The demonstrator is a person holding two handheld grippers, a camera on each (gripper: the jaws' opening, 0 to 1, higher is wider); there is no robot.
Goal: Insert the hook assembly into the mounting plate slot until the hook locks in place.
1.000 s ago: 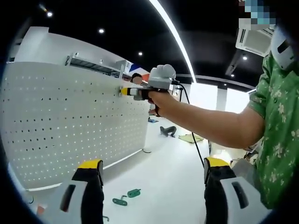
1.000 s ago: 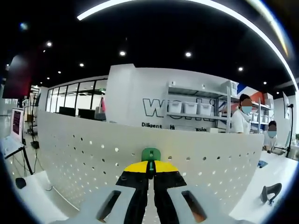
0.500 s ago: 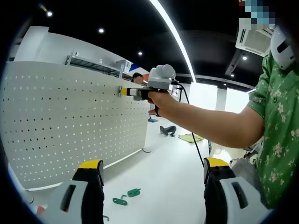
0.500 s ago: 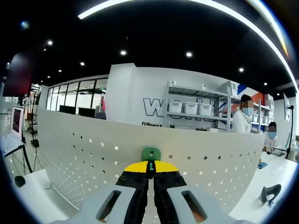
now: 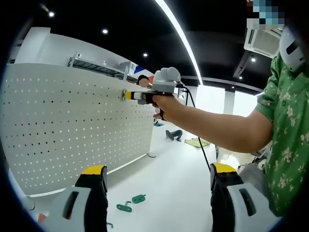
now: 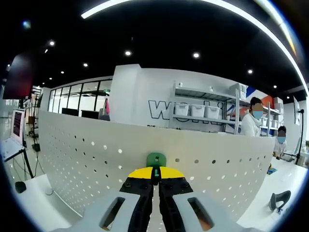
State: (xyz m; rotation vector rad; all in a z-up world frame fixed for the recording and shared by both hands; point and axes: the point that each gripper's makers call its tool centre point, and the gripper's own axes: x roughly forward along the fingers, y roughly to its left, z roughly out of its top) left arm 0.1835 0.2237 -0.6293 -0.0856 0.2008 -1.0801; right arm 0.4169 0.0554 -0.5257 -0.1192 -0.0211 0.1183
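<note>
A white pegboard mounting plate (image 5: pixel 72 125) stands upright on the table. In the left gripper view, my right gripper (image 5: pixel 126 95), held by a person's hand (image 5: pixel 166 102), presses its yellow tips against the plate's upper part. In the right gripper view, my right gripper (image 6: pixel 155 173) is shut on a green hook (image 6: pixel 156 160), whose rounded top touches the pegboard (image 6: pixel 87 159) near its upper edge. My left gripper (image 5: pixel 154 179) stands open low over the table with nothing between its fingers. Two loose green hooks (image 5: pixel 131 203) lie on the table below.
The white tabletop (image 5: pixel 174 179) stretches away to the right of the plate. A dark object (image 5: pixel 174 135) and a yellowish item (image 5: pixel 197 142) lie at the far end. A person's arm and green sleeve (image 5: pixel 285 140) fill the right. Two people (image 6: pixel 252 123) stand behind the pegboard by shelves.
The right gripper has edged slightly closer to the pegboard with the green hook still in it. The left gripper has not moved.
</note>
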